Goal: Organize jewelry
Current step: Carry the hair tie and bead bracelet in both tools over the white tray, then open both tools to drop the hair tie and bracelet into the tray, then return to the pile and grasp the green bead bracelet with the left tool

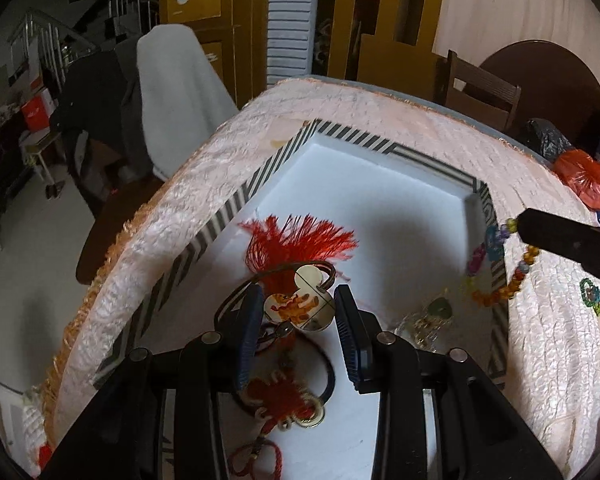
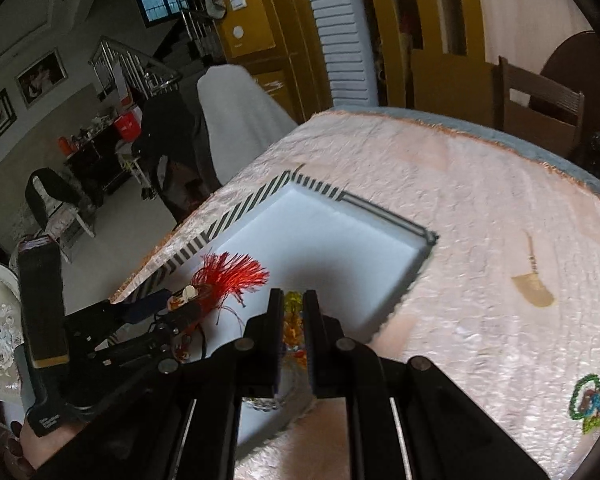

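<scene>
Bracelet, beaded, orange and yellow with mixed colours, was pinched between my right gripper's nearly closed fingers. In the left wrist view it hung in a loop from the fingertip, draped across the tray's right-hand rim, part inside the tray and part on the pink cloth outside it. Its long axis ran roughly along that rim. The tray interior lay to the left of the bracelet, so my judgement was that the drop only needed a short shift inward over the white floor.

Pendant, a mouse-head shape with a cartoon tiger print, sat between the fingers of my left gripper. The blue pads were spread with visible gaps either side, so nothing was gripped. It lay near the tray's middle on its cord, just in front of the red tassel. A red knot charm lay closer to me on the tray floor, and a small gold-and-green piece sat toward the tray's right rim, below the hanging bracelet.

My right gripper was the one nearer that rim; the left was well inside the tray. Risk as I judged it: the loop could snag on the rim or land on the gold-and-green piece.

Outside the tray, right of it on the cloth, lay a green beaded charm and a small gold fan-shaped piece, both well apart from either gripper.
</scene>
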A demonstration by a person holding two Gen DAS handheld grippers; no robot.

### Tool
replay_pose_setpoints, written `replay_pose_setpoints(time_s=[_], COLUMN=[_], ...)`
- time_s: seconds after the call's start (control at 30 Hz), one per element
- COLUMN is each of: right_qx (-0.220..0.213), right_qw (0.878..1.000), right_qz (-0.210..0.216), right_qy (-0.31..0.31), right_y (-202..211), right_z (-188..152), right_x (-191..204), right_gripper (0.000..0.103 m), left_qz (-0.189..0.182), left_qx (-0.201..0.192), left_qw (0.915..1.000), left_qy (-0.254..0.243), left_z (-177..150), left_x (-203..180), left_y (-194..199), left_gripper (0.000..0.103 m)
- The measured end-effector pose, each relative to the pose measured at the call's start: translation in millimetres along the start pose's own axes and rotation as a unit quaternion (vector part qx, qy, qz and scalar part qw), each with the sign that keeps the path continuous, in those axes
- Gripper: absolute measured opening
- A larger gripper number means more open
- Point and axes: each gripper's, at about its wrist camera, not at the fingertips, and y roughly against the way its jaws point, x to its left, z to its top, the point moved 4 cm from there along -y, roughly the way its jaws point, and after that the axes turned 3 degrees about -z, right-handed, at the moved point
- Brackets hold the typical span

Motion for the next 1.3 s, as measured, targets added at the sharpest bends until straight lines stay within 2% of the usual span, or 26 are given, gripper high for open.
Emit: replay_pose_setpoints(time_s=[0.3, 0.7, 0.77, 0.8, 0.83, 0.87, 1.0, 1.13, 1.3], right_qx=[0.050, 0.058, 0.056, 0.055, 0.053, 0.052, 0.046, 0.041, 0.035], right_qw=[0.999, 0.997, 0.997, 0.997, 0.998, 0.998, 0.999, 0.999, 0.998], right_qz=[0.015, 0.049, 0.045, 0.044, 0.040, 0.038, 0.025, 0.005, -0.044], right_qy=[0.003, -0.015, -0.012, -0.013, -0.014, -0.015, -0.009, -0.019, -0.027], right_y=[-40.8, -38.7, -32.9, -30.5, -27.3, -24.1, -7.0, 14.2, 39.7], right_z=[-19.1, -28.5, -29.2, -30.2, -31.8, -33.7, -45.7, -61.3, -89.0], right_x=[14.6, 8.8, 6.3, 3.9, 0.5, -3.0, -21.9, -54.3, -106.3], right_gripper=[0.009, 0.013, 0.014, 0.014, 0.014, 0.014, 0.014, 0.015, 0.019], left_qz=[-0.004, -0.007, -0.010, -0.014, -0.016, -0.017, -0.018, -0.023, -0.059], left_qx=[0.016, 0.018, 0.015, 0.014, 0.013, 0.014, 0.017, 0.000, -0.023], left_qw=[0.9998, 0.9995, 0.9994, 0.9994, 0.9993, 0.9994, 0.9995, 0.9994, 0.9980], left_qy=[0.013, 0.026, 0.029, 0.030, 0.030, 0.027, 0.021, 0.025, -0.002], left_z=[-9.9, -11.0, -8.8, -7.2, -6.6, -5.6, -5.9, -3.5, 4.1], left_x=[4.7, 2.6, 1.2, -0.1, -1.5, -3.8, -12.2, -25.5, -74.5], left_y=[-4.2, 0.5, 3.0, 4.2, 4.7, 5.0, 7.2, 17.2, 32.4], left_gripper=[0.061, 0.062, 0.066, 0.075, 0.083, 0.085, 0.086, 0.086, 0.086])
